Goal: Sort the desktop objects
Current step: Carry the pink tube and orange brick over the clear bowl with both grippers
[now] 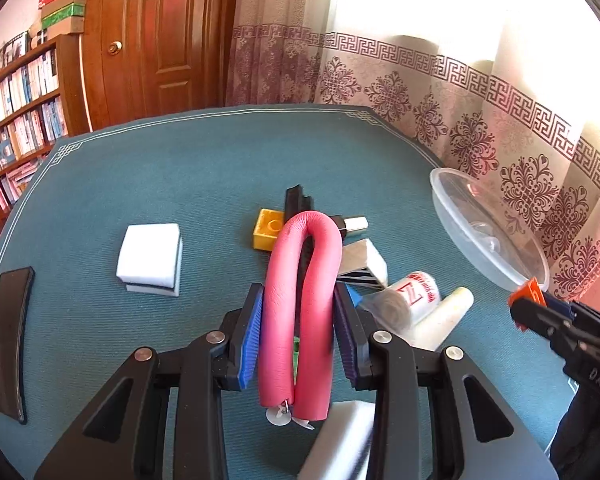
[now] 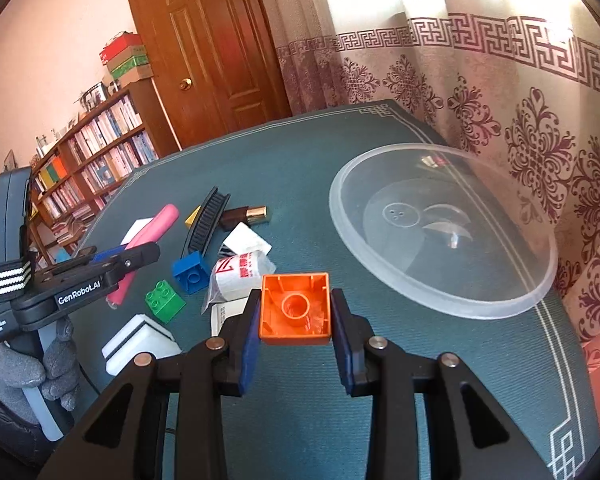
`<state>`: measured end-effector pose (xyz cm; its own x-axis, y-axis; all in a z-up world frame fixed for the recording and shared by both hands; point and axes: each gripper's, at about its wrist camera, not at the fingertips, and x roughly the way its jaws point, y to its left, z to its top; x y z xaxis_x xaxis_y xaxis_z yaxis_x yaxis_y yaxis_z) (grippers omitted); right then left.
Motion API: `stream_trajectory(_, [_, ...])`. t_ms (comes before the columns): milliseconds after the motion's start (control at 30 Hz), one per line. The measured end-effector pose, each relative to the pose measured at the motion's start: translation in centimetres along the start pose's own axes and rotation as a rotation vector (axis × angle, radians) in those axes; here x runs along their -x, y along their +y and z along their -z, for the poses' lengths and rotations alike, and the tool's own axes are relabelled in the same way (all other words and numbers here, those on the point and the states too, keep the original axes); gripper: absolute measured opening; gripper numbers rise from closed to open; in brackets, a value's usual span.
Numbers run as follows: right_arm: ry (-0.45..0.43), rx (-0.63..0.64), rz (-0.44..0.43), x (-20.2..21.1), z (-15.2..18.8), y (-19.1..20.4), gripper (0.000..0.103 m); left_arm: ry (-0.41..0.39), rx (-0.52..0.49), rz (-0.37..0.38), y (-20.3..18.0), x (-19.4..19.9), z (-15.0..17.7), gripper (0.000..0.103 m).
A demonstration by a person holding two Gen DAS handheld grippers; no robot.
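My left gripper [image 1: 298,320] is shut on a pink foam tube [image 1: 284,280] bent into a U, held above the teal table mat [image 1: 140,184]. In the right wrist view the left gripper [image 2: 148,254] shows at the left with the pink tube [image 2: 158,222] and a grey-gloved hand [image 2: 32,364]. My right gripper [image 2: 296,320] is shut on an orange toy brick [image 2: 296,308], hollow side facing the camera, lifted off the mat just left of a clear plastic bowl [image 2: 480,310]. In the left wrist view that right gripper [image 1: 528,308] and its orange brick [image 1: 530,292] sit beside the bowl [image 1: 460,224].
Loose on the mat lie a yellow brick [image 1: 266,232], blue brick [image 2: 192,270], green brick [image 2: 164,300], black comb [image 2: 208,220], brown-gold tube [image 2: 246,214], bag roll [image 2: 240,276], white sponges [image 1: 150,258] [image 2: 140,344] and a flat black case [image 1: 10,340]. A curtain hangs behind the bowl.
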<state>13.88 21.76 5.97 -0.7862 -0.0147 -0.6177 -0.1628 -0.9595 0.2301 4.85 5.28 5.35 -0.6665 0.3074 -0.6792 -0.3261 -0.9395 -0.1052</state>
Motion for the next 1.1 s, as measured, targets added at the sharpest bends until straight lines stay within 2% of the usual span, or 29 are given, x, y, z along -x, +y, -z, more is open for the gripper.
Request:
stream_trajectory(367, [-0.067, -0.099, 0.073, 1.2, -2.5, -6.0, 0.036, 0.015, -0.043, 0.064, -4.8, -0.1, -0.5, 0.037])
stream_trajectory(733, [-0.037, -0.136, 0.111, -1.1, -3.5, -10.7, 0.036, 0.031, -0.114, 0.119, -10.6, -1.4, -1.3, 0.037])
stream_trajectory(1100, [0.017, -0.116, 0.126, -3.5, -3.3, -12.2, 0.036, 0.061, -0.141, 0.155, -14.4, -3.1, -1.7, 0.037])
